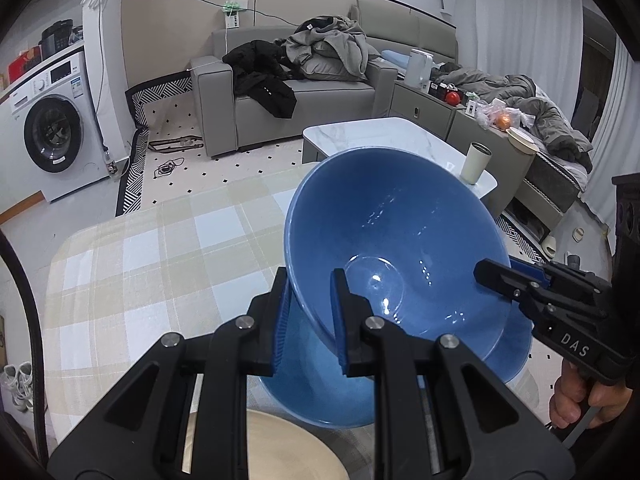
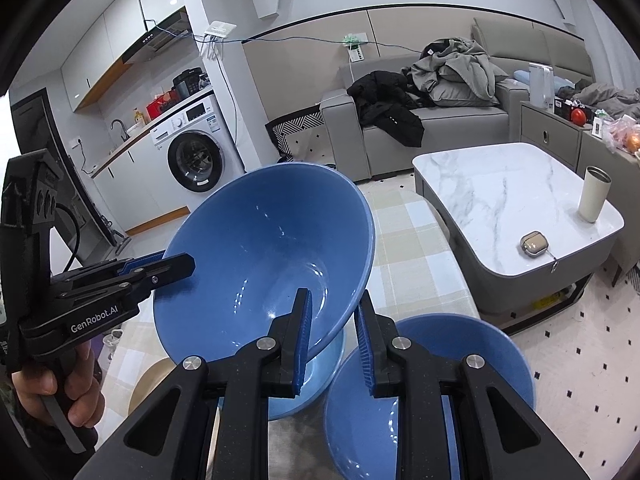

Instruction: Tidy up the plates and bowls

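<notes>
Blue glossy bowl (image 1: 384, 248), tilted, rim in both claws.

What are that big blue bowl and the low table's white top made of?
Blue bowl: probably glazed ceramic, since its smooth inside throws sharp glints. Table top: looks like polished marble or an imitation, white with grey veins; which one cannot be told.

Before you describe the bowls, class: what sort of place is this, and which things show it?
Most likely a small open-plan flat, living room joined to a kitchen corner: a grey sofa heaped with clothes, a marble-topped coffee table, and a washing machine under a counter with a sink tap.
</notes>
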Action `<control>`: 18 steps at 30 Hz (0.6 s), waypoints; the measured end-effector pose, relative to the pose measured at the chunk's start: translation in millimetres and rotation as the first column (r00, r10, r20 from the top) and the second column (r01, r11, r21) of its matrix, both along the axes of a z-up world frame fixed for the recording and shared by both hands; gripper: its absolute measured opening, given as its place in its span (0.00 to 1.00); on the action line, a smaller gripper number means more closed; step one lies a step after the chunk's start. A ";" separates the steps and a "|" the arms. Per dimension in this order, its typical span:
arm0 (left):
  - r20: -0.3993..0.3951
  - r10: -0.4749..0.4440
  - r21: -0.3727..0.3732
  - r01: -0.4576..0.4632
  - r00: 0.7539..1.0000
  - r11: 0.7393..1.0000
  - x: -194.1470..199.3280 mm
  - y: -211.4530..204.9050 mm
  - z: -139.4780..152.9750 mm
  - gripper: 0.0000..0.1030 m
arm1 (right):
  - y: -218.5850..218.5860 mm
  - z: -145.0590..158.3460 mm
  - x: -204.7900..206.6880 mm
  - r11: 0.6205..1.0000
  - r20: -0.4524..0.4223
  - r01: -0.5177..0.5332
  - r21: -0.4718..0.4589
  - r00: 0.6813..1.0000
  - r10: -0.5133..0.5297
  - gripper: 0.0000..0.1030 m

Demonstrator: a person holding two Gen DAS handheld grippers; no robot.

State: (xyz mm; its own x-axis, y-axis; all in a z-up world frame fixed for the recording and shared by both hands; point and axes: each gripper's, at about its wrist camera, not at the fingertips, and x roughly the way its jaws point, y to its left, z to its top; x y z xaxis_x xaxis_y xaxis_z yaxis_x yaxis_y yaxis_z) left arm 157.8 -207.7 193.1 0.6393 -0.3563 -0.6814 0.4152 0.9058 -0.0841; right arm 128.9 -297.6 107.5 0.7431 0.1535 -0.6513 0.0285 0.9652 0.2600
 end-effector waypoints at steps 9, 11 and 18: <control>0.005 0.025 0.013 -0.025 1.000 1.000 3.3 3.2 -12.7 0.15 | 17.9 -12.4 -5.9 1.000 0.009 0.014 -0.001 1.000 -0.014 0.21; -0.005 0.031 0.010 -0.031 0.999 0.999 4.3 5.7 -15.5 0.15 | 20.1 -15.0 -6.1 1.000 0.008 0.014 0.007 1.000 -0.014 0.21; -0.030 0.053 0.000 -0.053 0.998 0.999 11.4 22.5 -35.8 0.15 | 31.6 -27.7 -2.8 1.000 -0.013 0.001 -0.006 1.000 -0.001 0.21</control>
